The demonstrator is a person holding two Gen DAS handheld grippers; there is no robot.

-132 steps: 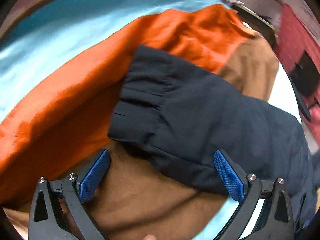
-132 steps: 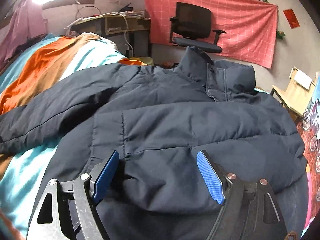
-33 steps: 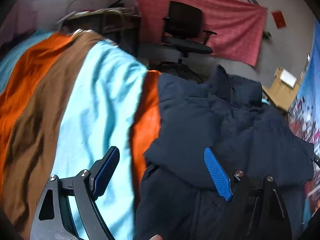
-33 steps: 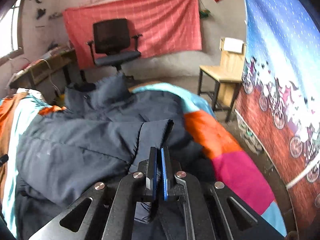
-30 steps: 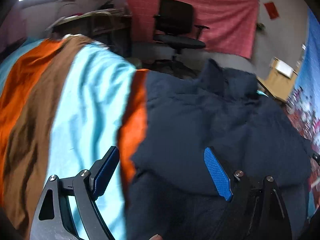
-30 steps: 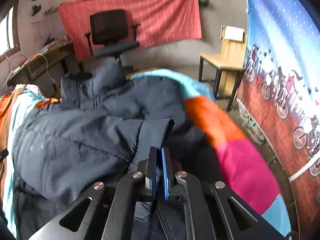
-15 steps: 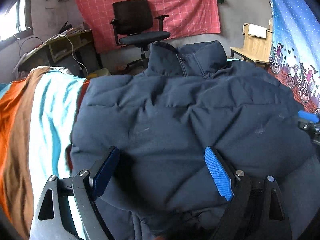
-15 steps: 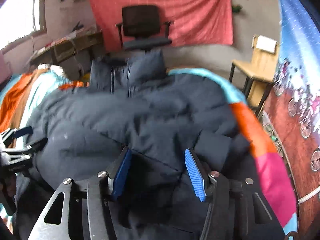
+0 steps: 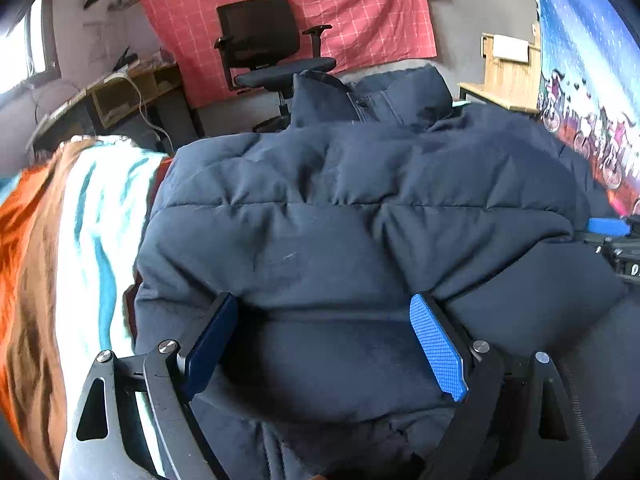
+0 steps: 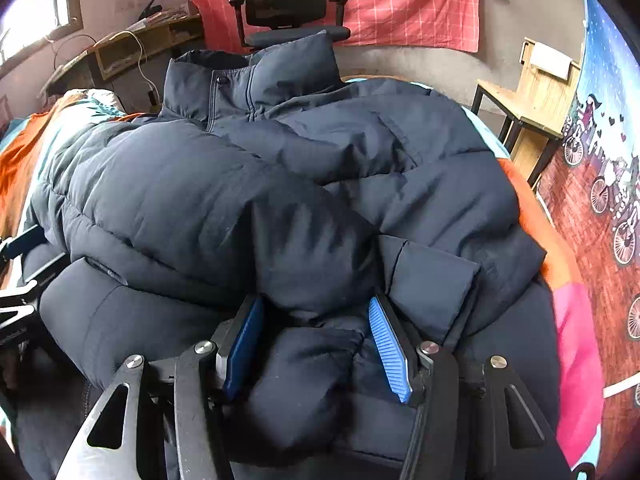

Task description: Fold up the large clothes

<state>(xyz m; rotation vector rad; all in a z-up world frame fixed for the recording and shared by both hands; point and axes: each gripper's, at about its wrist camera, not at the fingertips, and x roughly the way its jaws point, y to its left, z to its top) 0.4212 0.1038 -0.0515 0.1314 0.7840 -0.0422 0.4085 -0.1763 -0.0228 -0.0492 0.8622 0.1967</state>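
Observation:
A navy puffer jacket [image 9: 340,208] lies on a striped blanket [image 9: 92,208], its collar [image 10: 248,76] at the far end and both sleeves folded across its front. My left gripper [image 9: 324,344] hovers wide open over the near left part, its pads clear of the fabric. In the right wrist view my right gripper [image 10: 316,344] stands partly open low on the jacket [image 10: 192,192], with a puff of fabric bulging between its fingers. The sleeve cuff [image 10: 432,280] rests just right of it. Each gripper shows at the edge of the other's view.
A black office chair [image 9: 264,40] and a cluttered desk [image 9: 120,92] stand beyond the bed's far end, before a red cloth on the wall. A wooden chair [image 10: 532,92] is at the far right. The blanket's orange and pink stripes [image 10: 576,320] run along the right edge.
My right gripper was shut on the sleeve cuff; it has opened and the cuff now lies on the jacket. Both grippers sank toward the jacket, and the left swung from the blanket over it.

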